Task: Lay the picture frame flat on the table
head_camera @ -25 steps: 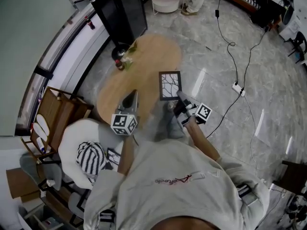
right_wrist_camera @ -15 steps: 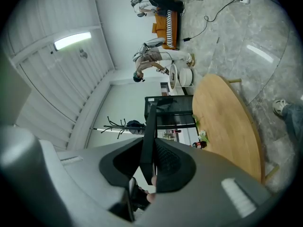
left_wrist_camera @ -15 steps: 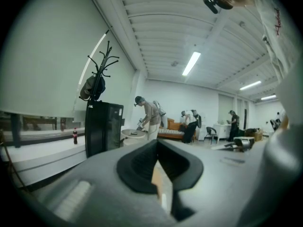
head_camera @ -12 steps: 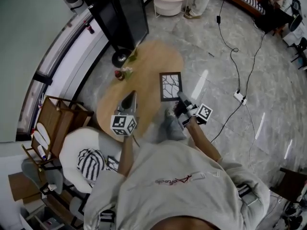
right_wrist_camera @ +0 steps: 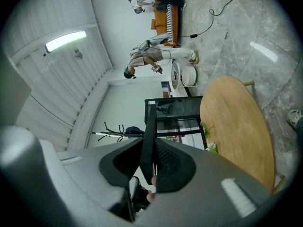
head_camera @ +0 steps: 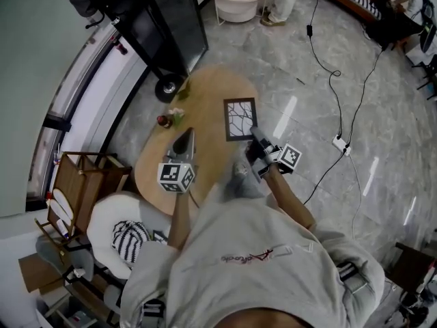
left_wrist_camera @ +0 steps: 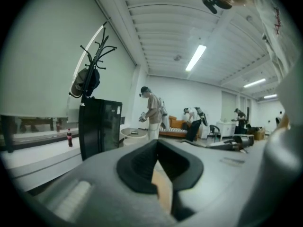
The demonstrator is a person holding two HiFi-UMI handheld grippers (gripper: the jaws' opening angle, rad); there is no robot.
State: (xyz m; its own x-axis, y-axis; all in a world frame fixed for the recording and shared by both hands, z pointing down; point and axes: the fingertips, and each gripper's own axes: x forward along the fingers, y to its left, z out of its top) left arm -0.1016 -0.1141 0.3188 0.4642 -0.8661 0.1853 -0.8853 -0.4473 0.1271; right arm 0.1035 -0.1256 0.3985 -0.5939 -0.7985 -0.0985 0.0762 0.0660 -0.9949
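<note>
The right gripper (head_camera: 255, 137) has its fingers clamped on the picture frame (head_camera: 240, 118), which runs straight out ahead of them above the worktop (head_camera: 205, 94), while the left gripper (head_camera: 184, 141), fingers closed on nothing, sits farther off.

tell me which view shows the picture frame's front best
The head view: the picture frame shows its whole face, branch design included, held by the right gripper. The right gripper view shows only its edge between the jaws; the left gripper view misses it.
</note>
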